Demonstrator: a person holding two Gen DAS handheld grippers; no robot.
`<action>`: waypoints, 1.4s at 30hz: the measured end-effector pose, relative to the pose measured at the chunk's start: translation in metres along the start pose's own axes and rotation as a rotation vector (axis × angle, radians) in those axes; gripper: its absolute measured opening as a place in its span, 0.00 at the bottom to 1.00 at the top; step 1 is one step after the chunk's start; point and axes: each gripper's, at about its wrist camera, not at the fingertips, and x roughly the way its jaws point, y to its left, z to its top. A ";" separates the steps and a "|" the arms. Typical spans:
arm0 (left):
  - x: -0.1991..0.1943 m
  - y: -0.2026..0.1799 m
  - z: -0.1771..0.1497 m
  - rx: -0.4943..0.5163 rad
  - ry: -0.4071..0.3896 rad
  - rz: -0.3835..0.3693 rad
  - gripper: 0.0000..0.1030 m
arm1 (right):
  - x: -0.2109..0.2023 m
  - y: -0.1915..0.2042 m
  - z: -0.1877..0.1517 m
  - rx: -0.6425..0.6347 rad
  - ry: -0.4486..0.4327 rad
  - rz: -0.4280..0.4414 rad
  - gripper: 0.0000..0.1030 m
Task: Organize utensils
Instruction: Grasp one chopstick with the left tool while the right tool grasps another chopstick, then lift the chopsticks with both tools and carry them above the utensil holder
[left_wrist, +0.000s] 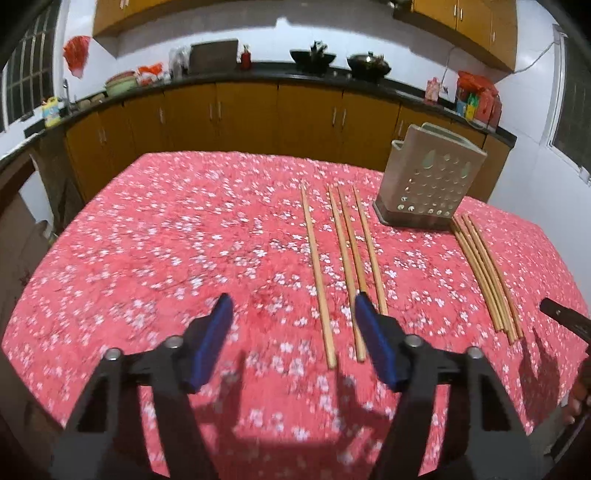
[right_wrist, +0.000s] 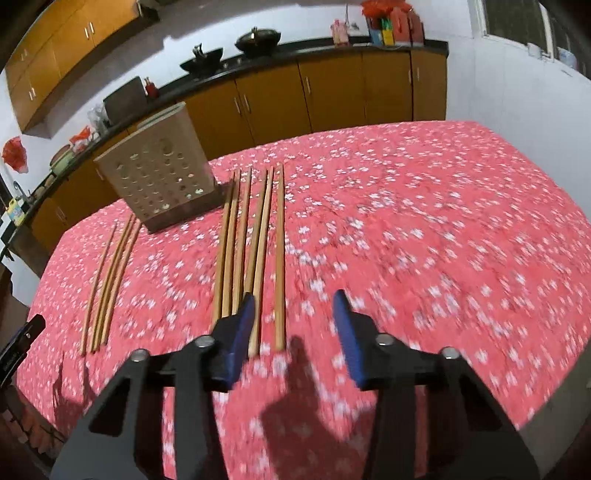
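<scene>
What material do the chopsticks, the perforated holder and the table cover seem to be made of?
Chopsticks: probably bamboo or wood, with a pale tan, matte surface and no shine.
Holder: likely grey-beige plastic, perhaps coated metal; it has smooth walls with round drain holes and stands on a darker tray.
Table cover: seemingly soft printed fabric, red with small white blossoms and faint creases, though blur leaves this uncertain.

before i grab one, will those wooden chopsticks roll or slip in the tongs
The chopsticks look thin and straight, lying loose and flat on the floral tablecloth, so one probably rolls if nudged sideways. They seem stiff and light. Being so slender, one could pivot or slip between the open right tongs.
</scene>
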 end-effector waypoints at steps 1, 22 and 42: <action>0.007 -0.002 0.003 0.009 0.012 0.000 0.58 | 0.008 0.001 0.003 -0.001 0.016 0.001 0.33; 0.082 -0.022 0.013 0.068 0.204 -0.043 0.10 | 0.057 0.011 0.012 -0.080 0.076 -0.037 0.08; 0.094 0.010 0.030 0.075 0.163 -0.043 0.10 | 0.058 -0.017 0.022 -0.041 0.046 -0.045 0.08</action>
